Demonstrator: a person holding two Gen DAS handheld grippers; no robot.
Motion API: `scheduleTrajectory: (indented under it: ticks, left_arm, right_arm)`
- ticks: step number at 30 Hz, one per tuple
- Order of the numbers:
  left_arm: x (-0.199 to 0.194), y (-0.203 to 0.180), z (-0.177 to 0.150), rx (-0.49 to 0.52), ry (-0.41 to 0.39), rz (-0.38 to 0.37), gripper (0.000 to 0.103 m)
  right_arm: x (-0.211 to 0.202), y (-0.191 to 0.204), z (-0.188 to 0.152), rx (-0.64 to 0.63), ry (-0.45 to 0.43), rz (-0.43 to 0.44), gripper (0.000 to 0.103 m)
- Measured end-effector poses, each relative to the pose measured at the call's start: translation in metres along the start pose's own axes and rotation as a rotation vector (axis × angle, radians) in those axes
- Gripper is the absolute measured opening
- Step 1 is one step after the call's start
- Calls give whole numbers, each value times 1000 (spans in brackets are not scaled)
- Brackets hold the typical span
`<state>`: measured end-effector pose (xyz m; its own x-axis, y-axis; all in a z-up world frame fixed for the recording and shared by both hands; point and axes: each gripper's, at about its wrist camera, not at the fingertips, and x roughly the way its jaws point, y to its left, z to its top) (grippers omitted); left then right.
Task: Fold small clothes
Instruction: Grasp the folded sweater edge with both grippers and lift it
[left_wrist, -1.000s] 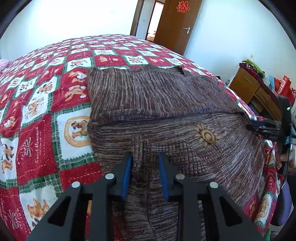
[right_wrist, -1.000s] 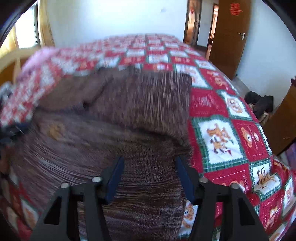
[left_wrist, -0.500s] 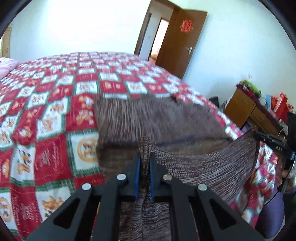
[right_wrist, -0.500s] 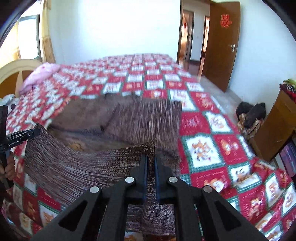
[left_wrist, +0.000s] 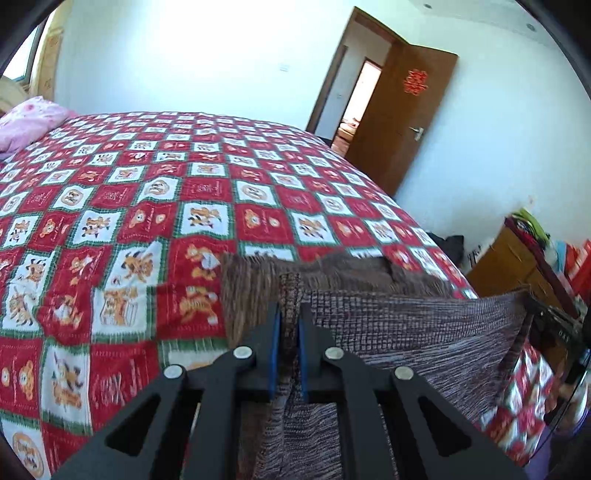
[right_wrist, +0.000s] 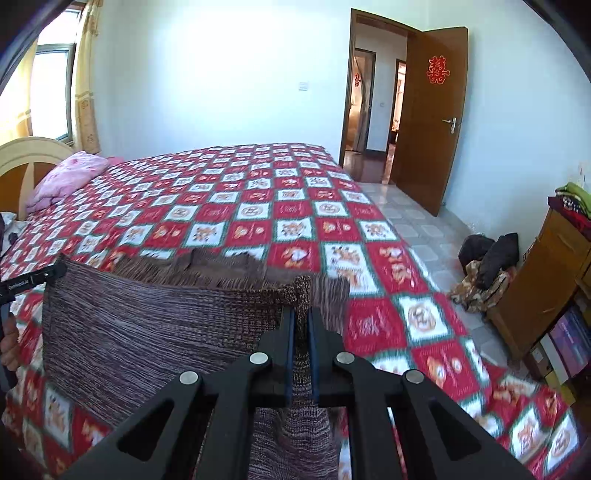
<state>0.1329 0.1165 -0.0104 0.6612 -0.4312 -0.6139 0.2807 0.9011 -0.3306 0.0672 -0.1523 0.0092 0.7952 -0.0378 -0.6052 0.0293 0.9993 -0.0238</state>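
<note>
A brown striped knit garment (left_wrist: 406, 332) lies on the near part of the bed, its near edge lifted and stretched taut between my two grippers; it also shows in the right wrist view (right_wrist: 155, 325). My left gripper (left_wrist: 290, 314) is shut on the garment's left corner. My right gripper (right_wrist: 301, 314) is shut on its right corner. Each gripper shows at the far end of the cloth in the other's view: the right one (left_wrist: 554, 325) and the left one (right_wrist: 29, 282). The far part of the garment (right_wrist: 207, 266) rests flat on the bed.
The bed has a red, white and green checked cover (left_wrist: 166, 206) and a pink pillow (right_wrist: 70, 177) by the headboard. A wooden cabinet (right_wrist: 546, 280) and a pile of dark clothes (right_wrist: 484, 266) stand on the floor at right. An open brown door (right_wrist: 428, 122) is beyond.
Both grippers closed on the garment's near corners and lifted that edge up off the bed. The cloth now hangs stretched between them, higher than half a second ago.
</note>
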Motion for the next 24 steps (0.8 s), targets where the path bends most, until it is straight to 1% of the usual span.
scheduleTrajectory:
  ticks: [7,12,15,18,20,22,23,24]
  left_arm:
    - [37,-1,30,-12,-1,43,9]
    - [72,2,52,-26,8,75,9]
    - [95,7,58,-27,23,103,9]
    - [125,11,55,-20,59,154,9]
    - [146,15,45,-20,92,202,9]
    - [164,16,34,2,125,253,10]
    - [166,15,32,7,128,270,11]
    - [164,12,32,19,115,296,16]
  right_arm:
    - [54,-3,30,1,0,-28,7]
    - [96,-9,50,16,-9,-46,6]
    - [128,-14,58,36,-12,-61,6]
    - [159,-20,53,67,17,-71,6]
    - [185,-24,41,90,59,-92,7]
    - [205,-26,26,88,93,-111,7]
    - [212,-25,20,82,107,-118,7]
    - [222,-25,12,78,134,-120,7]
